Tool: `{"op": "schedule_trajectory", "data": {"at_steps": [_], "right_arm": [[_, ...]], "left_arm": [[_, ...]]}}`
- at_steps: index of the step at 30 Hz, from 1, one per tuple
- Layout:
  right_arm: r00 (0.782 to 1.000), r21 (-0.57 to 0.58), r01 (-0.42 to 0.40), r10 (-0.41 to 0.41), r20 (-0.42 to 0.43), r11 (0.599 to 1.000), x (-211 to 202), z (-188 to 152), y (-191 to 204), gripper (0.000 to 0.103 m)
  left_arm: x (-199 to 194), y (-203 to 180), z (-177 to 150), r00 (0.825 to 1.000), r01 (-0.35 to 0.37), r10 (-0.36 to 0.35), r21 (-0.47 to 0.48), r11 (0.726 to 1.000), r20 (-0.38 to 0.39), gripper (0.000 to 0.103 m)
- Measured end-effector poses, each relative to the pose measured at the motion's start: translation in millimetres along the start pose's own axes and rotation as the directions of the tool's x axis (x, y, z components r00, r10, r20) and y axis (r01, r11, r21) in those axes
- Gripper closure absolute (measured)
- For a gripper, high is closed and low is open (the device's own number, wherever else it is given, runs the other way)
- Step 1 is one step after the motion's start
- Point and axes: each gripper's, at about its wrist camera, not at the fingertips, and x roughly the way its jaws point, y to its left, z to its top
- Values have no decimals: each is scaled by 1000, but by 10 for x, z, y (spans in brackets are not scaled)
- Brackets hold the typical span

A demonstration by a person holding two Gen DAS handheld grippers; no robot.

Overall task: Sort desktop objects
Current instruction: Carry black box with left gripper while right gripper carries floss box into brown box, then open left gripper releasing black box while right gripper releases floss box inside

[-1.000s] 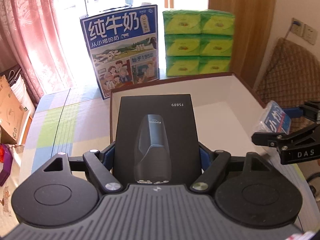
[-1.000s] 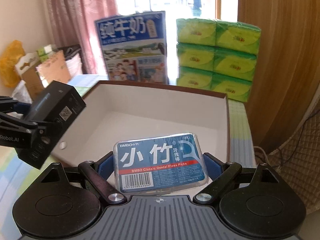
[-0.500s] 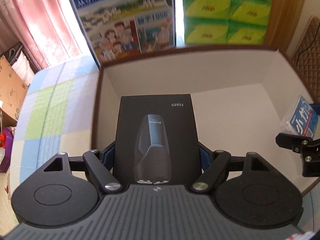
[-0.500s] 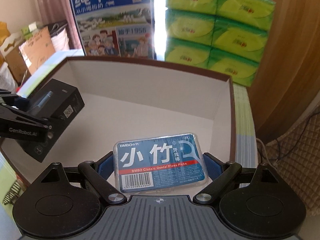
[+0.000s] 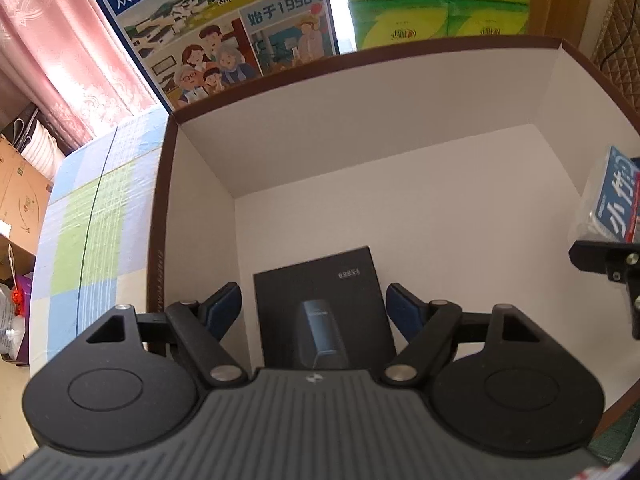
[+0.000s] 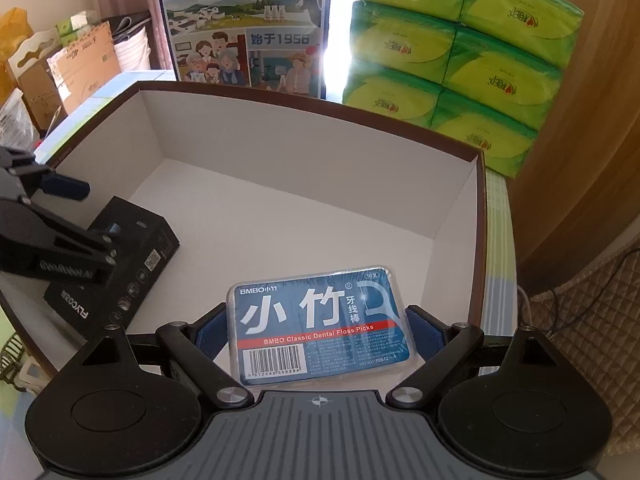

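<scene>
Box point(image 5: 400, 184), big, white inside w/ brown rim, is sitting on the tabletop point(image 5: 100, 208) and taking both items; judging by that, the sort is in its drop-off step. One milk carton point(image 6: 244, 20) and one six-pack of green tissue packs point(image 6: 460, 56) are standing just behind the box, apart from the work.

Black razor box point(image 5: 324, 312), one only, is lying flat on the box floor near the left wall. Left hand-held gripper point(image 5: 316, 308) is hanging right over it w/ jaws spread wide, blue pads clear of both sides, so it's released.

Floss pack point(image 6: 320, 324), also one only, is sitting clamped between the pads of the right hand-held gripper point(image 6: 318, 328), which is hovering over the right part of the box, above the floor as far as I can tell.

Next, prob.: right side is needing to go lower and let go so the pack is landing flat, well apart from the razor box; left is needing to lift straight out w/o snagging the wall. Count: 2 task items, 1 box, 2 grippers.
</scene>
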Motion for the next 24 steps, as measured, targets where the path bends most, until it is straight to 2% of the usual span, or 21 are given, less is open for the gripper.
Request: {"op": "schedule_trajectory", "data": {"at_steps": [9,10,11,14,17,24], "right_arm": [[1000,-111,16,-17,-3,994,57,-30,60,14],[1000,-123,22,-21,6,992,49,-38,69,11],[999,-131,29,-26,19,991,30,-44,74,5],[998,-125,29,-22,54,992,-43,-47,60,2],[999,-99,4,0,48,995,-102,-38,16,2],[999,-76,-18,21,40,997,-252,-80,4,2]], "left_arm": [[-75,94,-9,1000,2,-2,-19,1000,15,21],[-87,104,-15,1000,3,-3,-22,1000,18,21],[-98,114,-20,1000,7,-7,-24,1000,17,18],[-139,129,-39,1000,11,-11,-19,1000,24,16],[-185,141,-56,999,20,-19,-21,1000,30,12],[-344,163,-84,998,34,-32,-29,999,62,10]]}}
